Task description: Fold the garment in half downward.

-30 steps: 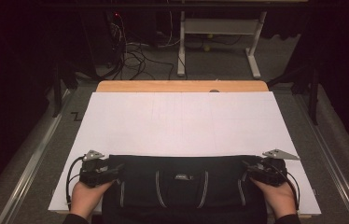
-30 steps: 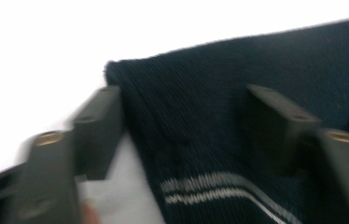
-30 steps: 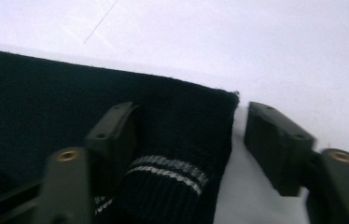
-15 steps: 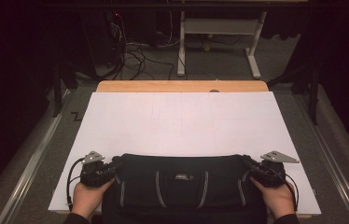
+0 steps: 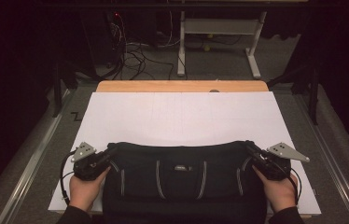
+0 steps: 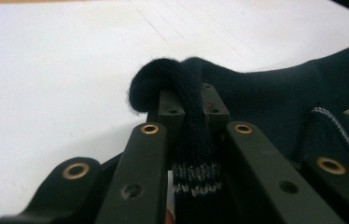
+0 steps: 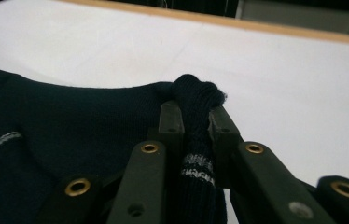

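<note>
Both grippers clamp the black knit garment (image 5: pixel 182 182)
Left gripper (image 6: pixel 193 100) and right gripper (image 7: pixel 196 116) have just closed on its corners (lift evenly, keeping the edge taut).

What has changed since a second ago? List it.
Both the left gripper and the right gripper have just closed on the corners of the black garment and begun lifting its far edge. The white sheet stayed put.
</note>
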